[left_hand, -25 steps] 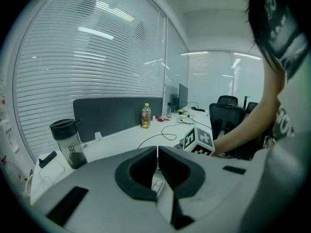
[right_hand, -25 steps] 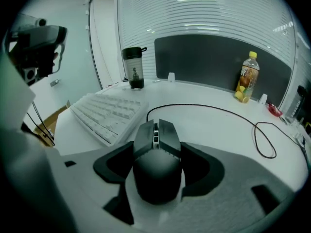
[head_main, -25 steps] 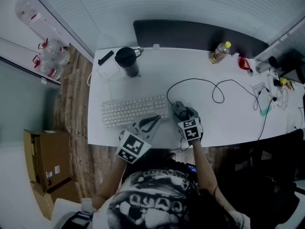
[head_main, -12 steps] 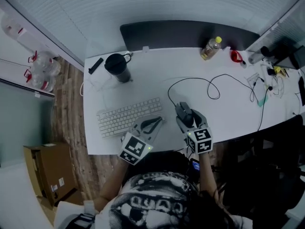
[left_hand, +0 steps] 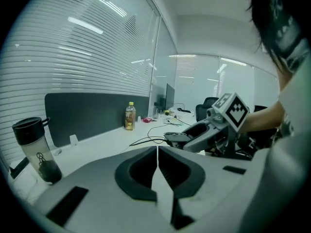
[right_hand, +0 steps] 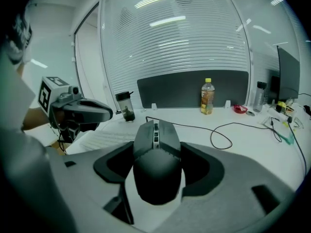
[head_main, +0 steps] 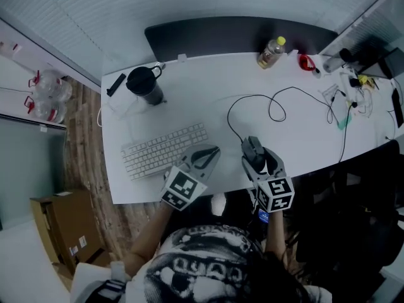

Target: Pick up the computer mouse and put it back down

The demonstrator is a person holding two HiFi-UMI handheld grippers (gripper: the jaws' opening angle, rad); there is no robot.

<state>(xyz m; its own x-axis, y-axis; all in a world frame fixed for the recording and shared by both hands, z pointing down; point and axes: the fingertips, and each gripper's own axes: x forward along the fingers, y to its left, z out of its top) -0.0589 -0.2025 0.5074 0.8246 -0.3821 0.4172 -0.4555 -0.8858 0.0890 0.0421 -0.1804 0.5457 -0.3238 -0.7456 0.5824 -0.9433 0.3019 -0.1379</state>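
Note:
A dark wired computer mouse sits between the jaws of my right gripper, which is shut on its sides. In the head view the mouse and right gripper are near the white desk's front edge, right of the keyboard. Its black cable loops away across the desk. In the left gripper view the mouse looks held a little above the desk. My left gripper hovers by the keyboard's right end; its pads meet with nothing between them.
A dark shaker cup stands at the back left, a yellow-capped bottle at the back right. Cables and small items crowd the desk's far right. A dark partition lines the back edge. The person's body is close to the front edge.
My right gripper has carried the mouse rightwards, away from the keyboard, and nearer the desk's front edge. The left gripper stays shut beside the keyboard.

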